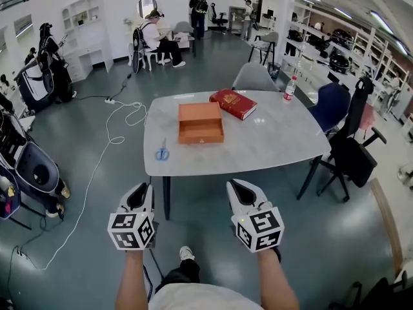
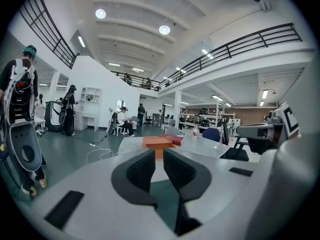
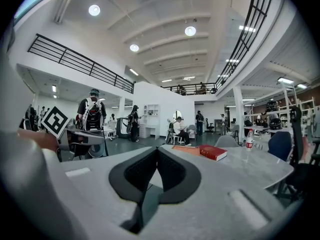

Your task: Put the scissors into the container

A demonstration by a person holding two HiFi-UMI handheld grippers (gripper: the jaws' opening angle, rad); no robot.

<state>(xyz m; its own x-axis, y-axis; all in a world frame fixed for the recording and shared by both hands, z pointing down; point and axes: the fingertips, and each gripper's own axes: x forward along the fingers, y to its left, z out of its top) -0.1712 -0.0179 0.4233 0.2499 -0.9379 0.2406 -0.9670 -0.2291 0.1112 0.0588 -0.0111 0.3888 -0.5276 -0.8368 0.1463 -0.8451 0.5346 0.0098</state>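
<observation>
1. The pale grey marble-look counter [image 1: 274,141] carries four things: an open, shallow orange cardboard container [image 1: 201,123], a red hardback book [image 1: 233,103], a clear plastic water bottle with a red label [image 1: 290,89] and a pair of blue-handled scissors [image 1: 162,152].
2. The scissors lie flat near the counter's near left edge. They are outside the container, a short way to its near left and not touching it.
3. The container sits at mid-counter with its open side up. The book lies just beyond its far right corner, and the bottle stands upright at the far right edge.
4. The left gripper [image 1: 139,196] and right gripper [image 1: 241,191] are held side by side above the dark green floor. Both are short of the counter's near edge and well apart from the scissors.
5. In the left gripper view, the black ribbed fingers [image 2: 142,171] stand a narrow slit apart. Nothing is held in the slit, and the container shows beyond it.
6. In the right gripper view, the fingers [image 3: 172,171] meet at their tips and hold nothing. The book and bottle show to their right.
7. A grey chair [image 1: 254,77] stands at the counter's far side and a blue chair [image 1: 330,105] at its right.
</observation>
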